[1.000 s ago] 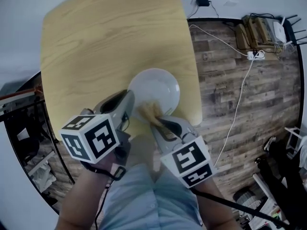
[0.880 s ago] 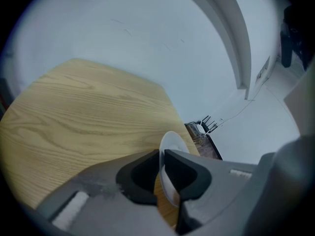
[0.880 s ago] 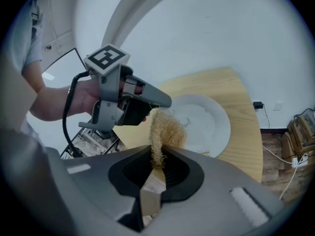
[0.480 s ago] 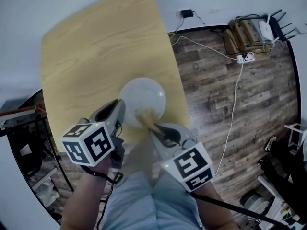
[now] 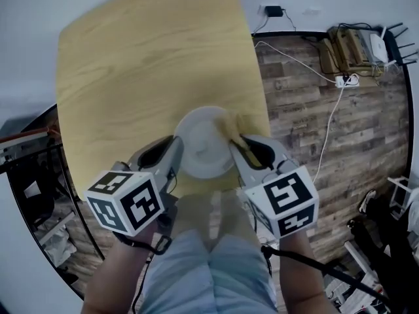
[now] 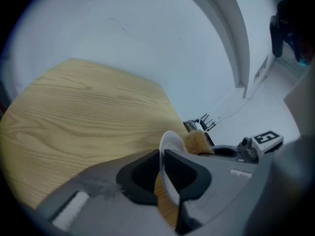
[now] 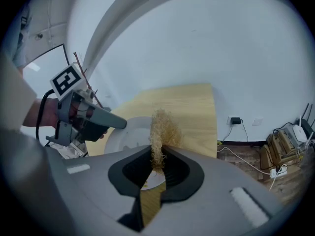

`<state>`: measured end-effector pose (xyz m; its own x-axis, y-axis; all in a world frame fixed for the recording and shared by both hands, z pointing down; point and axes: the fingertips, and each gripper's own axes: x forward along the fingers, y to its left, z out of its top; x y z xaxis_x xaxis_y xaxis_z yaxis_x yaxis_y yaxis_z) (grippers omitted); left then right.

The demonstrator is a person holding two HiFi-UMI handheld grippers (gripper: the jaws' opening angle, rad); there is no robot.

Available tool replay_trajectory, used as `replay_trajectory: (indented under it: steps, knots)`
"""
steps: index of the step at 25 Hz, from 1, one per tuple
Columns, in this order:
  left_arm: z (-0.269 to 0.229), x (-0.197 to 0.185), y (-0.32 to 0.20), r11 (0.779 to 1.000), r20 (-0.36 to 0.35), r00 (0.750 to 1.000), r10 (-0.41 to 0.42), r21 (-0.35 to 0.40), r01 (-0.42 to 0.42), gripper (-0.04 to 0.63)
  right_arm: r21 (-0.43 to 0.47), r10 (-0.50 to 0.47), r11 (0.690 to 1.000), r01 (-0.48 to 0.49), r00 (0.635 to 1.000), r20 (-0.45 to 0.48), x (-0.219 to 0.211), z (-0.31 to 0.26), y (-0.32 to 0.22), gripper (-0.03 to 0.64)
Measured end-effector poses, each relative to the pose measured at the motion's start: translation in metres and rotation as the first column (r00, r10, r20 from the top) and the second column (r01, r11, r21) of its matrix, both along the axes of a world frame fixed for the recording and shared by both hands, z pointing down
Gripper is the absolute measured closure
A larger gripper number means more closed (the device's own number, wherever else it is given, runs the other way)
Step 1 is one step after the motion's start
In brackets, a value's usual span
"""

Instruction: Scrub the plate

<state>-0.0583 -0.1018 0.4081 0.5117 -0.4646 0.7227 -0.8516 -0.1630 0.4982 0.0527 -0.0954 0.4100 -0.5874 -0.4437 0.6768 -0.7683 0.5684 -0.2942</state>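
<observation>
**OK, both grippers loaded: plate in the left, scrubber in the right**

Left gripper [image 6: 162, 157]: jaws are narrow and clamped on the rim of the white plate [image 6: 170, 149]. In its own view the plate shows edge-on, running straight up through the gap with a pad on each face.

Plate position, head view: over the near edge of the light wood table [image 5: 144, 57], close to the person's body, between the two grippers. The left jaws take it on its left rim. Can't tell whether its underside touches the tabletop.

Right gripper [image 7: 157, 157]: jaws are pinched nearly together on a tan fibrous scrubber [image 7: 161, 128]. The lower part of the wad is squeezed between the pads and the frayed top sticks out past the tips.

Scrubber position: at the plate's far right rim in the head view. From the left gripper view it sits just behind the plate's edge. Whether it is pressing on the plate isn't clear.

The grippers come in from opposite sides, both angled down at the plate, each with its marker cube [image 5: 124, 201] toward the person.

Background: dark plank floor [image 5: 308, 129] right of the table. A white cable [image 5: 330, 123] runs across it to a power strip [image 5: 348, 77] by the wall.
</observation>
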Motion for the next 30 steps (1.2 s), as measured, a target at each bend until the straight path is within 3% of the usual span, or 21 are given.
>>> replay_trajectory:
  steps: [11, 23, 30]
  knots:
    - [0.000, -0.003, -0.008, 1.000, -0.007, 1.000, -0.008, -0.012, 0.008, 0.540, -0.080, -0.009, 0.997, 0.007, 1.000, -0.020, -0.001, 0.023, -0.006, 0.571]
    - [-0.005, -0.008, -0.009, 0.999, 0.050, 0.999, -0.001, 0.036, -0.001, 0.540, -0.190, 0.016, 0.982, 0.013, 0.989, 0.150, -0.023, 0.021, 0.064, 0.571]
    - [0.000, -0.006, -0.013, 0.999, 0.065, 0.998, -0.005, 0.053, 0.001, 0.538, -0.207, -0.065, 0.972, 0.109, 0.976, 0.206, -0.043, 0.012, 0.104, 0.571]
